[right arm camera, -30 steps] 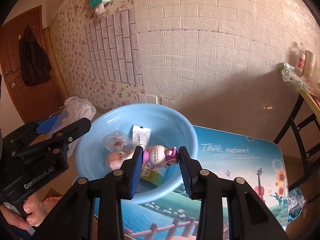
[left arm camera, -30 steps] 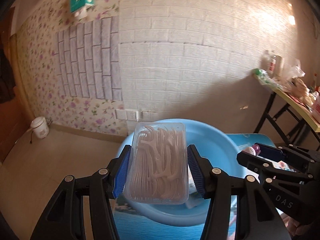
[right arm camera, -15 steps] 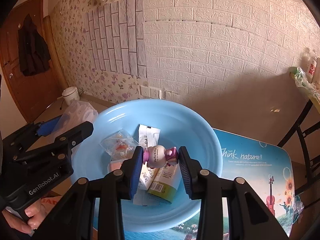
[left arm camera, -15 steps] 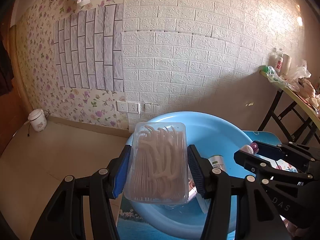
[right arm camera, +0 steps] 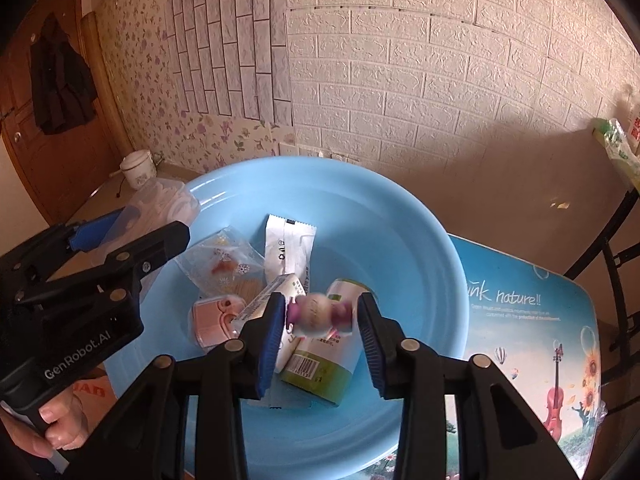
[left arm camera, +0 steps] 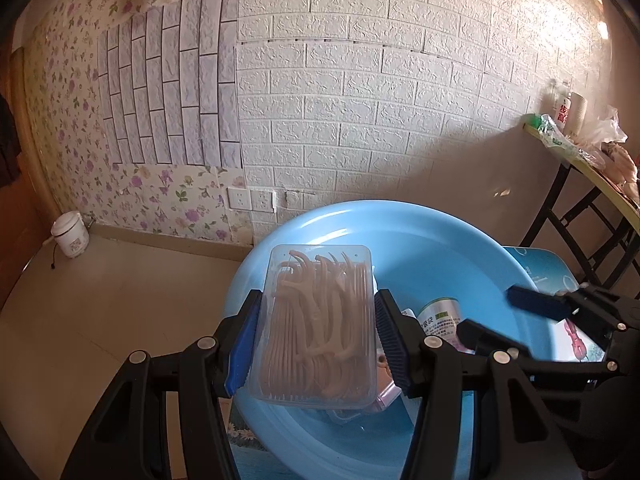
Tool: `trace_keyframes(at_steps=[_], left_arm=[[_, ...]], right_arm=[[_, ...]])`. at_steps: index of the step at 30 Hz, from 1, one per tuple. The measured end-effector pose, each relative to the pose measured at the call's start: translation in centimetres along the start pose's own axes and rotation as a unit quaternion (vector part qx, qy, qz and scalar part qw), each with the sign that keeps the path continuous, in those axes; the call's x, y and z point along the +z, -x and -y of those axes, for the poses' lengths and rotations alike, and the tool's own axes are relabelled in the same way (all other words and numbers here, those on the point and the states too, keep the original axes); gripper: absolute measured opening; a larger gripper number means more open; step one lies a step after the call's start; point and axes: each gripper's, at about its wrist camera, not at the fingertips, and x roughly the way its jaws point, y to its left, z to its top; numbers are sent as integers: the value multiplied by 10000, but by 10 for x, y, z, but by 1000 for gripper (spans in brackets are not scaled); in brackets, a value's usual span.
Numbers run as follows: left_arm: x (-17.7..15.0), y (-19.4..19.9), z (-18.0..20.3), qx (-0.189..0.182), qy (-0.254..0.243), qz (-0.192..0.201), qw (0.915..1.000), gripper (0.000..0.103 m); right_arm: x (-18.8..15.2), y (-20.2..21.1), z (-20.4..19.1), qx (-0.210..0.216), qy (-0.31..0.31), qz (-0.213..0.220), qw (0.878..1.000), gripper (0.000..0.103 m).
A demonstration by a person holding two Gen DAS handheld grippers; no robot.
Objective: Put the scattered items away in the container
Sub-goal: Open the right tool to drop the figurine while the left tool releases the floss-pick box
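**Both grippers over the basin, right one letting go**

Left side first. My left gripper point(left arm camera: 316, 340) pinches the floss-pick box point(left arm camera: 318, 328) by its long sides, blue pads flat against the clear walls. I hold it level above the near-left rim of the blue basin point(left arm camera: 440, 240), presumably so it drops inside rather than onto the table mat point(right arm camera: 532, 320). The box is a clear, rounded-corner tray packed with white picks lying in parallel.

Centre: the basin already holds a clear sachet point(right arm camera: 222, 264), a white packet point(right arm camera: 286, 244), a pink case point(right arm camera: 212, 316) and a green-labelled pouch point(right arm camera: 320, 364).

Right side. My right gripper point(right arm camera: 320, 320) stands spread over the basin's middle. The small toy figure point(right arm camera: 318, 314), cream with purple ends, sits blurred between the pads; I judge it is falling free, though contact with the left pad cannot be ruled out.
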Motion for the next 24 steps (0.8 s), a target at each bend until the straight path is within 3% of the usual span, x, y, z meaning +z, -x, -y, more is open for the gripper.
trace_keyframes(at_steps=[2,24], left_arm=[[0,1,1,-1,-12,8,10000,53],[4,-3,20,-90,-191,-99,9997,54]], right_arm=[[0,3,0,-87,48,108,9999,69],[-5,10,16,-49,-163,83,9998,69]])
